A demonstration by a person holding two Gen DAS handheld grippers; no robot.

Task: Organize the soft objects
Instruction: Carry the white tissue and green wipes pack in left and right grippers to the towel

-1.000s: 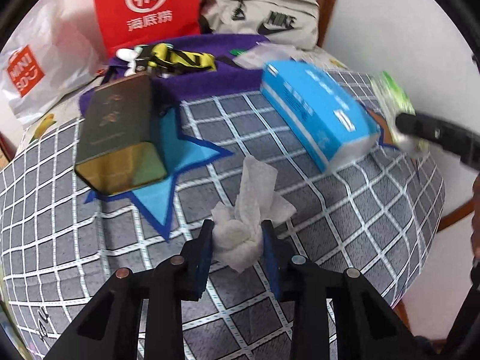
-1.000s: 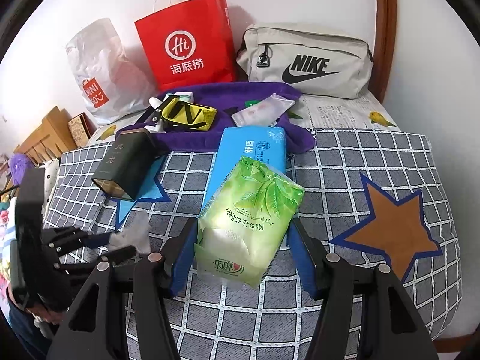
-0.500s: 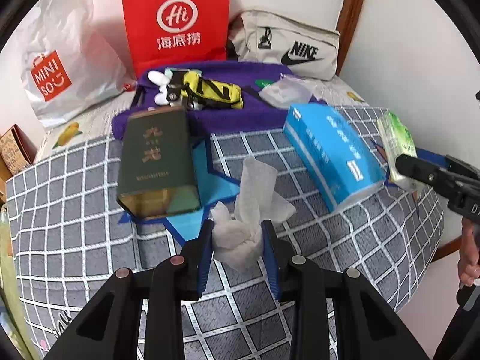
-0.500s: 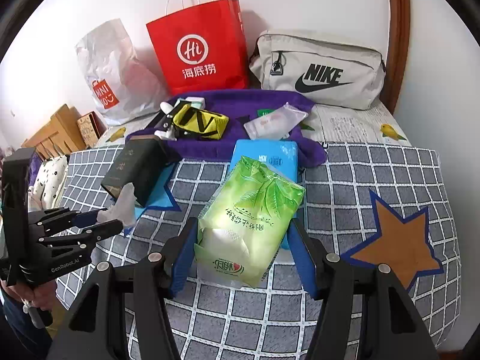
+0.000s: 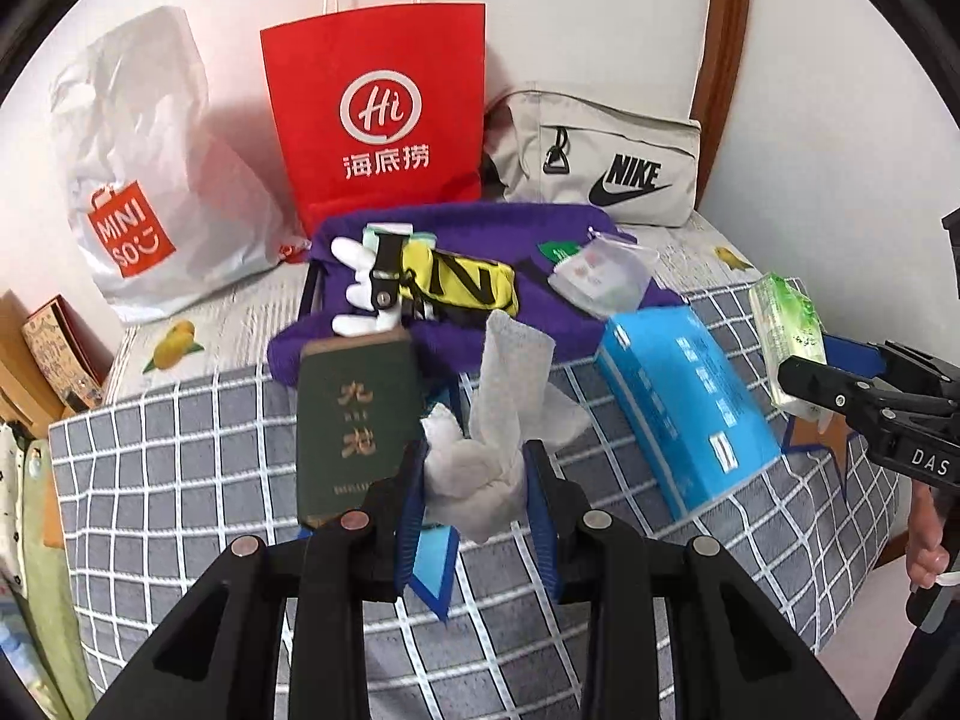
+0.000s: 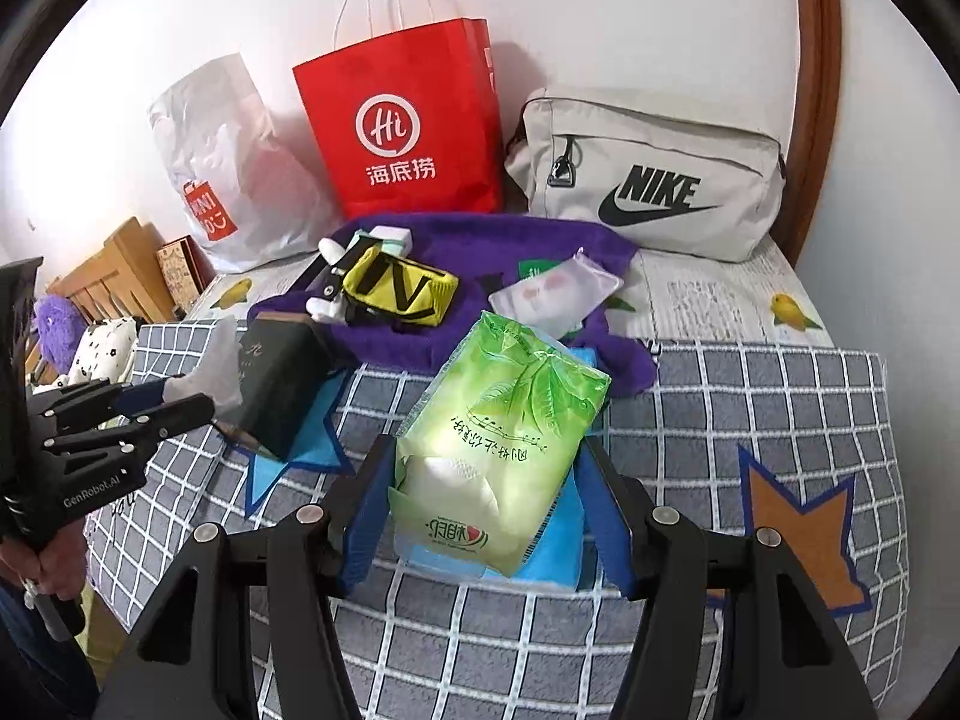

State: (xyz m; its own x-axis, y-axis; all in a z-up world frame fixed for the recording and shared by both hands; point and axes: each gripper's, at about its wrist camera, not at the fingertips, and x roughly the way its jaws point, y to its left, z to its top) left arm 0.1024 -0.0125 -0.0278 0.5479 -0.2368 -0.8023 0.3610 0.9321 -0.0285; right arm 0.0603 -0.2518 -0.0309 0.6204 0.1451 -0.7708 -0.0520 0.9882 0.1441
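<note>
My left gripper (image 5: 477, 495) is shut on a crumpled white tissue (image 5: 498, 420) and holds it above the checked blanket (image 5: 180, 450); it also shows at the left of the right wrist view (image 6: 180, 396). My right gripper (image 6: 480, 510) is shut on a green tissue pack (image 6: 498, 450), held above a blue tissue box (image 6: 552, 558). In the left wrist view the pack (image 5: 786, 330) is at the right, beside the blue tissue box (image 5: 684, 402).
A dark green tin (image 5: 354, 420) lies on the blanket. Behind it a purple towel (image 5: 480, 228) carries a yellow pouch (image 5: 462, 285) and a clear packet (image 5: 600, 273). A red paper bag (image 5: 378, 114), a white Miniso bag (image 5: 150, 180) and a grey Nike bag (image 5: 600, 162) stand against the wall.
Both grippers have risen and pulled back from the bed, each keeping its load. The view now shows more of the wall and bags.
</note>
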